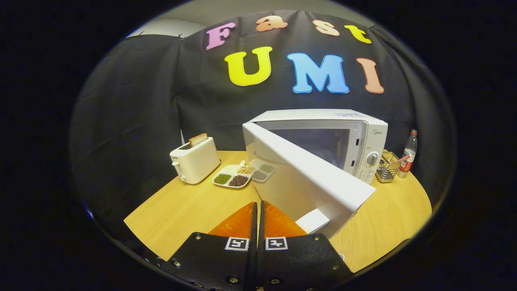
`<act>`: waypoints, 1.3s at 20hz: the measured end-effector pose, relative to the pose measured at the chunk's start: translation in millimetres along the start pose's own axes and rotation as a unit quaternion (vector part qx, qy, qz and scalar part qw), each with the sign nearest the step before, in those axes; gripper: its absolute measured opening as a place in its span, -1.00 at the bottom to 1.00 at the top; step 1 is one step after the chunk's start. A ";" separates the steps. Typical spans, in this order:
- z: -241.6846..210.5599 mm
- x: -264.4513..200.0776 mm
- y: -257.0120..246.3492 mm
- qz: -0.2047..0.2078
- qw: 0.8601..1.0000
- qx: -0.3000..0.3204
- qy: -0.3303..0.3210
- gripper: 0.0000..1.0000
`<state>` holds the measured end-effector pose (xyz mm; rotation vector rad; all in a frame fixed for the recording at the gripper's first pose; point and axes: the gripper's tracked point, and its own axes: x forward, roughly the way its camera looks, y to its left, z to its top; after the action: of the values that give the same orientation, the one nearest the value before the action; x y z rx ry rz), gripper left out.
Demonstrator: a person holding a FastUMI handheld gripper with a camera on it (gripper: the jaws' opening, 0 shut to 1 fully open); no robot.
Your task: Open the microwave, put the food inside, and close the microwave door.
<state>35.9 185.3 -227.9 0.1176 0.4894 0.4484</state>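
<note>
Gripper [258, 206] fingers pressed together, grasping nothing, hover over the round wooden table [181, 210] just before the boxy white microwave [355, 139], whose door [307, 173] swings wide open. Step one looks done; loading and closing remain. Left of the microwave sits the white divided tray of beans [234, 175], beside a cream toaster [196, 161].

1. The gripper [258, 208] has two black, textured mounting plates at its base.
2. Silver screws stud the plates' edges.
3. Each plate carries a small square black-and-white marker.
4. The jaws stand closed together.
</note>
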 end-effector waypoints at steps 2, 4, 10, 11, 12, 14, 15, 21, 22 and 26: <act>3.2 5.1 -13.1 -0.008 1.000 0.005 0.003 -0.98; 5.3 8.5 -24.6 -0.016 1.000 0.011 0.005 -0.98; 21.0 20.9 -62.5 -0.041 0.999 0.029 -0.005 -0.98; 24.2 22.4 -69.6 -0.046 0.998 0.033 -0.008 -0.98; 26.3 23.8 -76.2 -0.050 0.998 0.036 -0.010 -0.98; 30.6 29.6 -90.7 -0.061 0.997 0.042 -0.012 -0.98; 32.8 33.9 -97.8 -0.066 0.997 0.044 -0.013 -0.98; 47.5 55.2 -132.0 -0.090 0.994 0.053 -0.015 -0.98; 50.5 59.2 -137.0 -0.094 0.994 0.052 -0.016 -0.98; 59.5 77.5 -152.6 -0.101 0.993 0.056 -0.020 -0.98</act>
<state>184.6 82.6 -241.5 0.1835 0.4824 0.2196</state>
